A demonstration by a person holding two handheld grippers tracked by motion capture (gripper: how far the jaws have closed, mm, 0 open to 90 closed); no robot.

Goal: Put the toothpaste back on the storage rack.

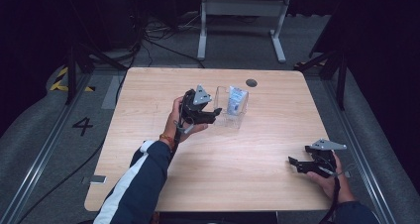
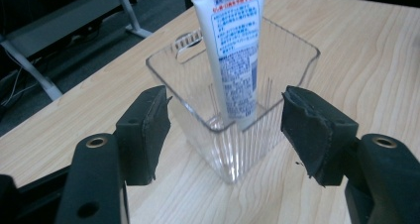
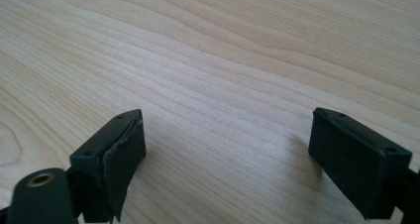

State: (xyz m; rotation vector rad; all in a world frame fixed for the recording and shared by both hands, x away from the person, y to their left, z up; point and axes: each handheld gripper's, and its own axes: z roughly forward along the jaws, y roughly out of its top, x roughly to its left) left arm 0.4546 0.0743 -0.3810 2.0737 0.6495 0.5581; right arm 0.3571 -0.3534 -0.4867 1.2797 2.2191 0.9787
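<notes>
A clear square plastic container stands near the middle of the wooden table. Inside it leans a white tube with blue print, its end on the container's floor. My left gripper hovers just left of the container, open, its jaws spread wide on either side of the container's near corner without touching it. My right gripper is open near the table's front right edge, with bare wood between its jaws.
A round dark cable hole sits at the table's far edge behind the container. Beyond the table stand a white desk frame and cables on the floor. A floor marking "4" lies to the left.
</notes>
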